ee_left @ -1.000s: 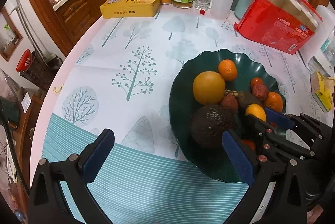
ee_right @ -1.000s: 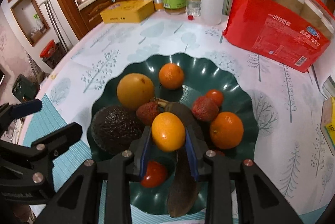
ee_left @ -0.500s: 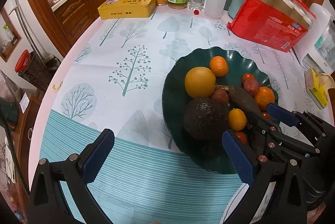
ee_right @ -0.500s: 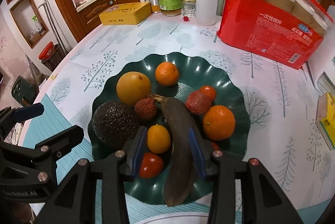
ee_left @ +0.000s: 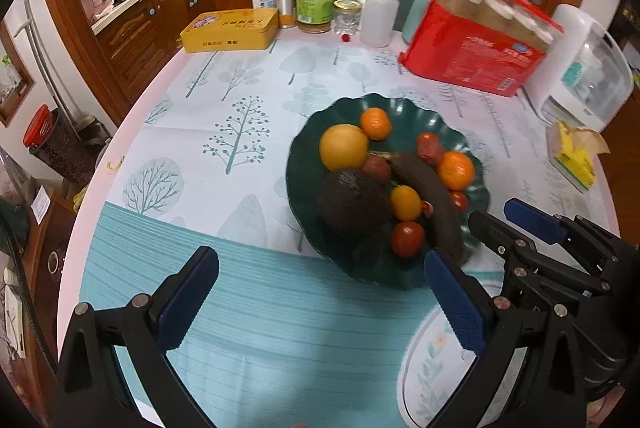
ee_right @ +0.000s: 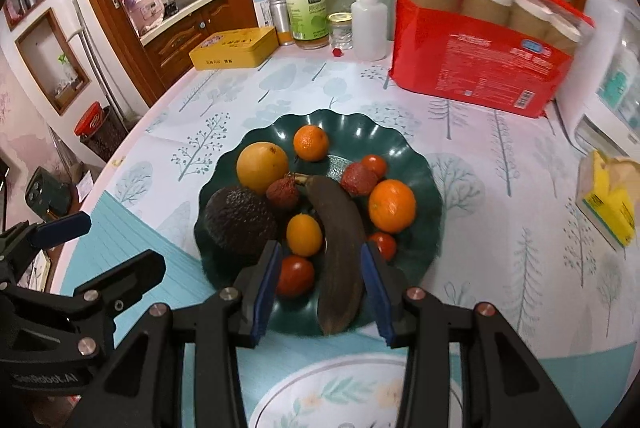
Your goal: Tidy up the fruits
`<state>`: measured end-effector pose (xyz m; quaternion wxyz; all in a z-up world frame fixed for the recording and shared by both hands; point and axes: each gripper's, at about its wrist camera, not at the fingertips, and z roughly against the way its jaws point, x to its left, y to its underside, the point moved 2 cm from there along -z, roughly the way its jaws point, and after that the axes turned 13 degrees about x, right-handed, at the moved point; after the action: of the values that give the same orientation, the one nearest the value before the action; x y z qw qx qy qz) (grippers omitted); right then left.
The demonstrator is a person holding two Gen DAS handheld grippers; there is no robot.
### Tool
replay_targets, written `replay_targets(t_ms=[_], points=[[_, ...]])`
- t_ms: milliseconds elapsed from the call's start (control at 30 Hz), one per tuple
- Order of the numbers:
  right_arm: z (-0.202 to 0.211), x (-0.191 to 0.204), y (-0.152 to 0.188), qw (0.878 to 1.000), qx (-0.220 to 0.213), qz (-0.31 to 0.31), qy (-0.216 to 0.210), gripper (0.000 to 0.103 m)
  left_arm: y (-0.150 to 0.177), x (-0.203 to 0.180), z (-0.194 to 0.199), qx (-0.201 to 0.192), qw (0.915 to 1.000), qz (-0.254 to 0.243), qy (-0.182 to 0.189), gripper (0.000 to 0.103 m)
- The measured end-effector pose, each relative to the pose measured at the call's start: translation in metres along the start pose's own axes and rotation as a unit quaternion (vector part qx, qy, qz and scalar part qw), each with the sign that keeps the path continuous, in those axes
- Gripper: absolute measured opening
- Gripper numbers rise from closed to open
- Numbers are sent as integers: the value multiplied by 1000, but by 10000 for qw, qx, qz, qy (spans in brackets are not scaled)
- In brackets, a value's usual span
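A dark green scalloped plate (ee_right: 416, 164) (ee_left: 304, 164) holds a large yellow orange (ee_right: 262, 167), an avocado (ee_right: 240, 220), a blackened banana (ee_right: 340, 248), two tangerines (ee_right: 392, 205), lychees, cherry tomatoes and a small orange kumquat (ee_right: 304, 234). My right gripper (ee_right: 320, 288) is open and empty above the plate's near edge, its blue pads either side of a tomato (ee_right: 295, 275) and the banana's end. My left gripper (ee_left: 320, 292) is open and empty over the teal cloth, left of the plate.
A white patterned plate (ee_right: 340, 388) lies at the near edge. At the back stand a yellow tin (ee_right: 234, 48), bottles and jars (ee_right: 306, 12), and a red pack of paper rolls (ee_right: 480, 64). A white appliance (ee_right: 608, 68) and a yellow tissue pack (ee_right: 612, 204) sit right.
My right gripper opened and let the kumquat down onto the plate beside the banana, then drew back toward me. My left gripper also drew back from the plate.
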<state>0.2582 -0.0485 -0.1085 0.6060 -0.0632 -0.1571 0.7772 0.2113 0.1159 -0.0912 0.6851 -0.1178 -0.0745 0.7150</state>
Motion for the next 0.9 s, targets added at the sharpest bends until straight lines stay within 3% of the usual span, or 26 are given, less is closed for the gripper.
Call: replay_targets(t_ms=[500, 700, 900], points=[[74, -3, 102, 9985, -147, -430, 302, 42, 95, -39, 62, -244, 9970, -618, 392, 102], [100, -5, 146, 9948, -233, -879, 456, 44, 129, -51, 78, -321, 9956, -746, 464, 102], [129, -13, 169, 9869, -465, -1437, 566, 48, 146, -60, 89, -396, 9947, -849, 415, 102]])
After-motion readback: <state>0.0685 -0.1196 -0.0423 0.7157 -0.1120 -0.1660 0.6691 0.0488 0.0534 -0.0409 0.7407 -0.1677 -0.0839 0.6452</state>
